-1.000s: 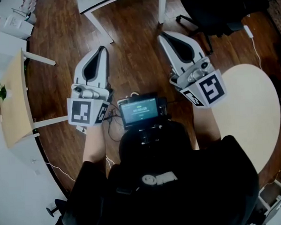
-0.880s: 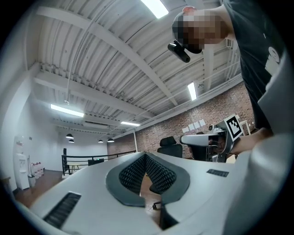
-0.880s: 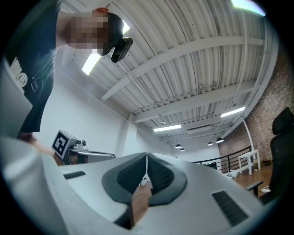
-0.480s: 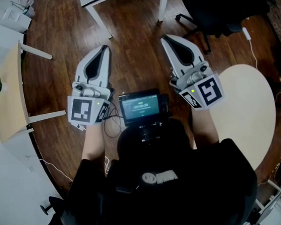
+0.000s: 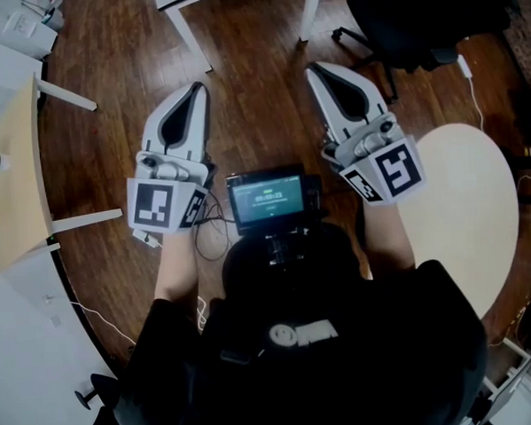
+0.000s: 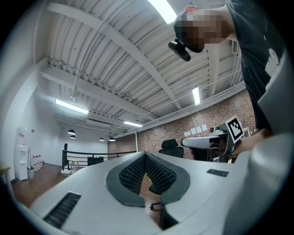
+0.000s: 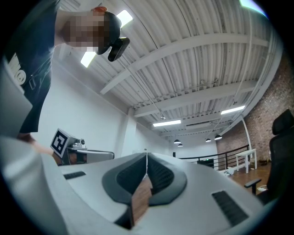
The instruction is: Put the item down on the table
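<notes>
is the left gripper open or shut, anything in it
Shut and empty: the left gripper shows its ribbed pads meeting at the tips in its own view, nothing between them.

Open floor beyond the screen, furniture around
Straight beyond the screen (image 5: 267, 201) bare wooden floor (image 5: 252, 119) lies open. Farther beyond stand white table legs (image 5: 185, 38); a black office chair (image 5: 415, 17) blocks the far right. A round pale table (image 5: 465, 214) sits right of the screen, a pale tabletop (image 5: 15, 176) well to its left.
</notes>
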The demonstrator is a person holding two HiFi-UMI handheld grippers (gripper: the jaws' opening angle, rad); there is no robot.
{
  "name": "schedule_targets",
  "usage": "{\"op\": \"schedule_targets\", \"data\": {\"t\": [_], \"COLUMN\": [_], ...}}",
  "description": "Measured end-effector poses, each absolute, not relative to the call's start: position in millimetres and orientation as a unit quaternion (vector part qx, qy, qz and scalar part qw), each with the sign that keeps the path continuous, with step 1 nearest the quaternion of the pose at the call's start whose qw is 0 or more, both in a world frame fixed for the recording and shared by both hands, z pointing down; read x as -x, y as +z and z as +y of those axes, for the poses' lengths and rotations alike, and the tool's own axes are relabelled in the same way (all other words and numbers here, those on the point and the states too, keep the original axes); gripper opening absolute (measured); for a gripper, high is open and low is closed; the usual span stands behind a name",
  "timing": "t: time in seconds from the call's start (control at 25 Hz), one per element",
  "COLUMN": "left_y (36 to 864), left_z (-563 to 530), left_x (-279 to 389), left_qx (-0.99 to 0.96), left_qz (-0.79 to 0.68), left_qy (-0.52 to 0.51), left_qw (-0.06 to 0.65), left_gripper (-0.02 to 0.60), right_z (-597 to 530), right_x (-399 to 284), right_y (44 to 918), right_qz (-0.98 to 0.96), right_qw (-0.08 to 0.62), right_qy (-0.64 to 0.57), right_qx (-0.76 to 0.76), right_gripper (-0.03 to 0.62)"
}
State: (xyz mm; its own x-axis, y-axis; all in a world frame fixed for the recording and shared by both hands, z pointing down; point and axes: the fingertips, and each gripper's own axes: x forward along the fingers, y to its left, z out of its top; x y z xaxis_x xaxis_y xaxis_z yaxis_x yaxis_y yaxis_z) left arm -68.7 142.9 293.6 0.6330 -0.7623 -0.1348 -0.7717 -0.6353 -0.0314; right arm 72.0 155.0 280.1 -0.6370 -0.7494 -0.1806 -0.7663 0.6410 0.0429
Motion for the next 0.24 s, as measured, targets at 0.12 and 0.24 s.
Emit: {"op": "schedule_targets", "data": {"t": [0.12, 0.24], "left_y": [292.4, 291.3], "left_z": [142.7, 142.0], "left_x": [65.8, 63.0], "left_qx": [0.904, 0.906], "left_qz": [0.421, 0.418], "left_qy": [0.055, 0.055], "left_qw": [0.045, 0.046], "left_gripper": [0.001, 0.001], "right_z": [154.5, 154.0], "right_x": [-72.6, -74.1], "right_y": [278.0, 276.6], "right_qz": [0.903, 0.903], "right_qw": [0.072, 0.073], "right_qy": [0.059, 0.06], "right_qx": [0.419, 0.42], "right_gripper": [0.012, 0.012]}}
